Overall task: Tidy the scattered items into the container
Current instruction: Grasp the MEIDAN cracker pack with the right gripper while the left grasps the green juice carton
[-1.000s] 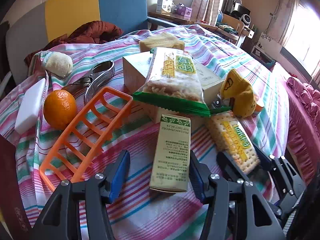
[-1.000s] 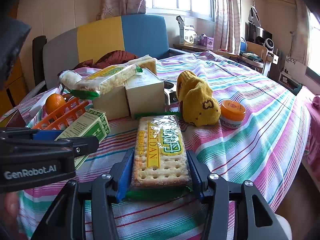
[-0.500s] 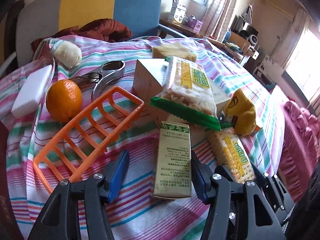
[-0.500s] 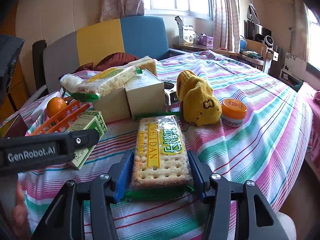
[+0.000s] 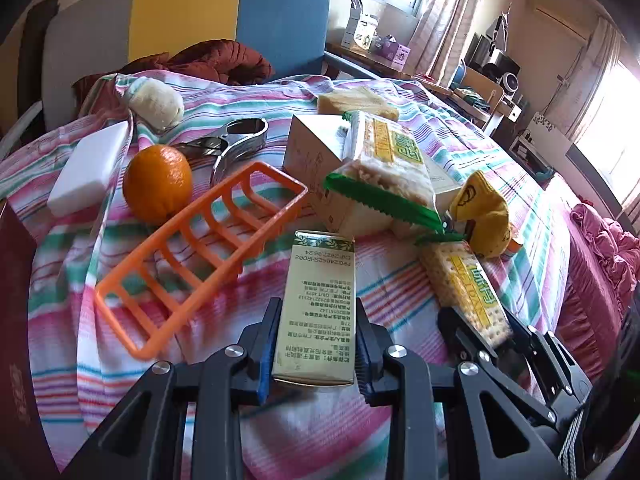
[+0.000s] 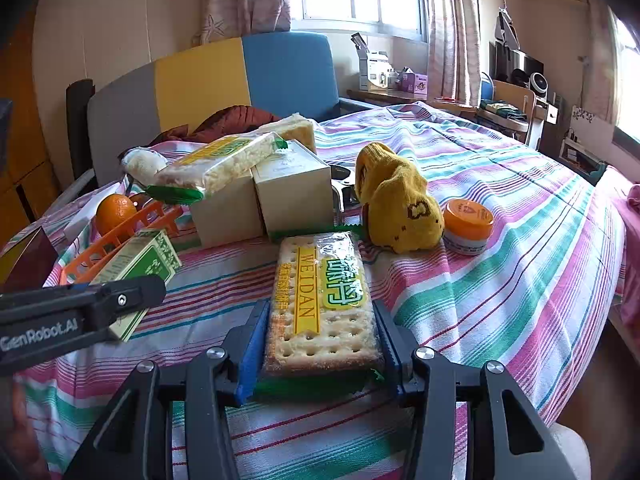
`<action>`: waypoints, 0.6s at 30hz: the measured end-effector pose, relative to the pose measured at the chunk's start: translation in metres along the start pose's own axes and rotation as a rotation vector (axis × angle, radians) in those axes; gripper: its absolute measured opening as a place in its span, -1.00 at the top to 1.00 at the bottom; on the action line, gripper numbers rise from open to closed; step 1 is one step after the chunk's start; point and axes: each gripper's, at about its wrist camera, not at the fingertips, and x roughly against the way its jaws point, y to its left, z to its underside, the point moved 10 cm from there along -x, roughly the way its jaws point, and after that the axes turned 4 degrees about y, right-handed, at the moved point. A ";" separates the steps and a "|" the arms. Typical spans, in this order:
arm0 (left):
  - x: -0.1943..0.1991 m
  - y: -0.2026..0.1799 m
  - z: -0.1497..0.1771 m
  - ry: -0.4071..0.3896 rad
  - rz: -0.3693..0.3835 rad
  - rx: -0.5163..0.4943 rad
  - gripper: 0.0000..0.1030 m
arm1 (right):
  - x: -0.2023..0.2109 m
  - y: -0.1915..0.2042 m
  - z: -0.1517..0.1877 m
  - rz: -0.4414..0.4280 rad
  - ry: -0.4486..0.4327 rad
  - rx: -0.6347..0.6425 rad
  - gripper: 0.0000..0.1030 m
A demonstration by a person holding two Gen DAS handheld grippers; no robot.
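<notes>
My left gripper [image 5: 316, 344] is shut on a cream and green carton [image 5: 318, 304], which lies lengthwise between the pads. The orange slatted basket [image 5: 200, 256] lies just left of it, tilted against an orange fruit [image 5: 157, 184]. My right gripper [image 6: 320, 344] is shut on a clear cracker packet [image 6: 320, 292] marked WEIDAN, resting on the striped cloth; this packet also shows in the left wrist view [image 5: 464, 284]. The carton [image 6: 140, 268] and basket [image 6: 116, 240] show at the left of the right wrist view.
Two cream boxes [image 6: 264, 196] carry a second cracker packet [image 6: 220, 164]. A yellow sock [image 6: 396, 204], an orange-lidded jar [image 6: 468, 224], metal tongs [image 5: 236, 144], a white block [image 5: 92, 168] and a white sock [image 5: 156, 100] lie around. The table drops off at right.
My left gripper has closed from wide open onto the carton and moved forward along it. The right gripper stays shut on the cracker packet.
</notes>
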 end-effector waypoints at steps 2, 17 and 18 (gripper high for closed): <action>0.004 -0.001 0.005 0.000 0.004 0.005 0.40 | 0.001 0.000 0.000 -0.013 -0.002 -0.008 0.03; 0.068 -0.001 0.032 -0.074 0.053 0.003 0.40 | 0.028 0.024 0.003 -0.106 -0.047 0.012 0.03; 0.075 0.001 0.033 -0.084 0.055 0.002 0.40 | 0.031 0.026 0.003 -0.111 -0.054 0.014 0.03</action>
